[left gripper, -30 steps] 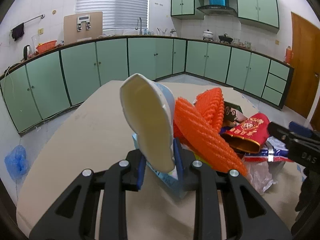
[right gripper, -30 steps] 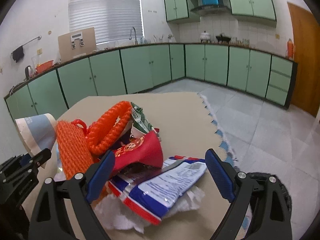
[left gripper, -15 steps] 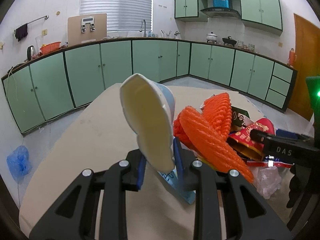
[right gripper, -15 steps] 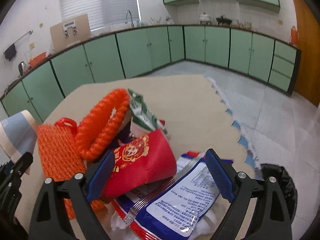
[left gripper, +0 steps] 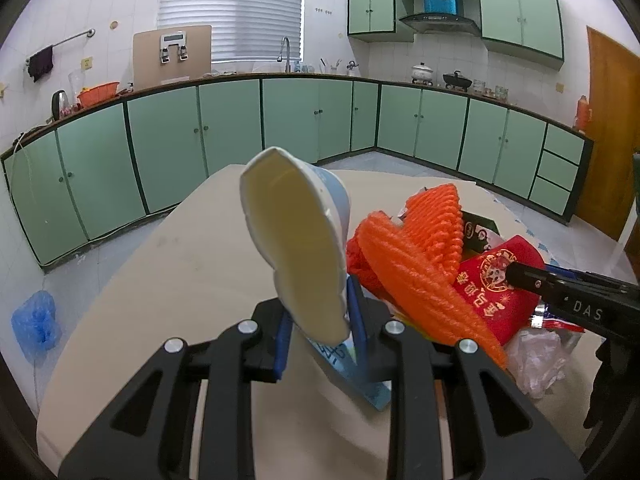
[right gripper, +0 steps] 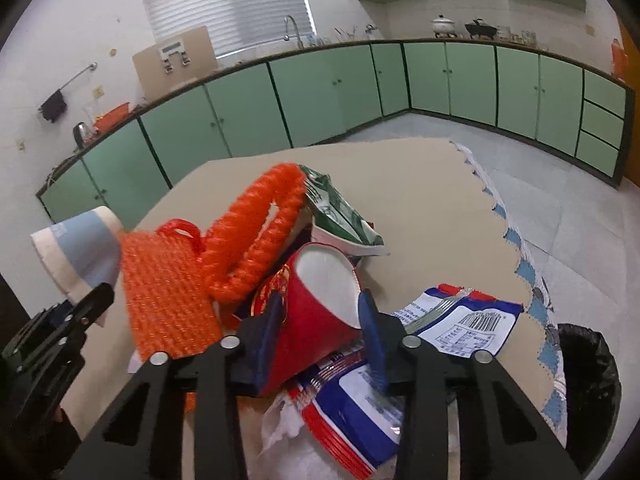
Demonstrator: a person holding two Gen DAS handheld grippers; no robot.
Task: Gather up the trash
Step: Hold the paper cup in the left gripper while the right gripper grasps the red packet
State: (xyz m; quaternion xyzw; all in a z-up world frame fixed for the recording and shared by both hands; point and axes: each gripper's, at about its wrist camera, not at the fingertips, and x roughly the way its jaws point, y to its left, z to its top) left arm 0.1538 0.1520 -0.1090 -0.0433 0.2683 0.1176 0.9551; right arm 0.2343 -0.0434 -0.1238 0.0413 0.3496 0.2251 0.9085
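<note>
Trash lies heaped on the tan table in front of you: orange netting, a green wrapper, a blue-and-white packet and crumpled white plastic. The netting and your gripper bodies hide much of the pile's underside. A black bin beside the table is cut off by the picture edge. Your right gripper has just been closing and now clamps the red cup, pads on both sides of its squashed wall. Your left gripper grips a flattened blue-and-white cup upright between its pads, just left of the pile.
</note>
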